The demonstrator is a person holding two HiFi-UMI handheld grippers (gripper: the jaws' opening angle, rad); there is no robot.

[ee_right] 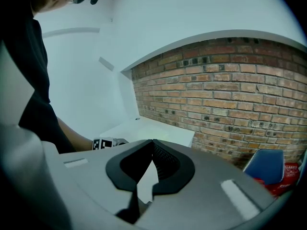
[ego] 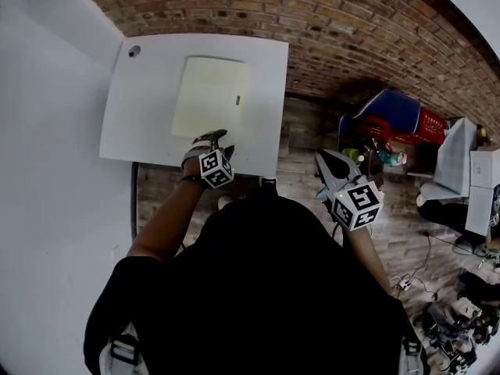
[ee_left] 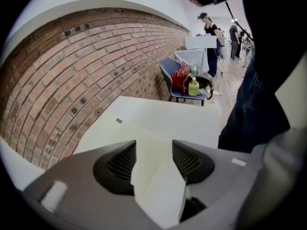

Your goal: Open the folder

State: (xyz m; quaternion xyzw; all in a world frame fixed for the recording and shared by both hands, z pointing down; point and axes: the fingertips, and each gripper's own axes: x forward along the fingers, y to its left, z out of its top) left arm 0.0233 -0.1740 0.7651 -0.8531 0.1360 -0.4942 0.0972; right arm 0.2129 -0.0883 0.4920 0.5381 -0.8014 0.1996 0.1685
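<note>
Head view: left gripper [ego: 219, 141] covers the folder's [ego: 209, 92] near edge, contact not discernible. Small label [ego: 237, 99] on folder too small to read. Left gripper view: folder's near end hidden behind that gripper's own body.

The white square table [ego: 141, 123] stood in a corner, with a white wall [ego: 55, 92] on its left and a brick wall [ego: 328, 22] along its far side; whether it touched either could not be told. Under it ran a floor [ego: 305, 131] of wooden planks. A small round hole [ego: 134, 51] sat near the top's far left corner. A pale yellow folder [ego: 209, 98] lay flat on the table, roughly in the middle, its long sides running from the near edge toward the far one. A small grey label [ego: 237, 99] showed beside the folder's right edge.
</note>
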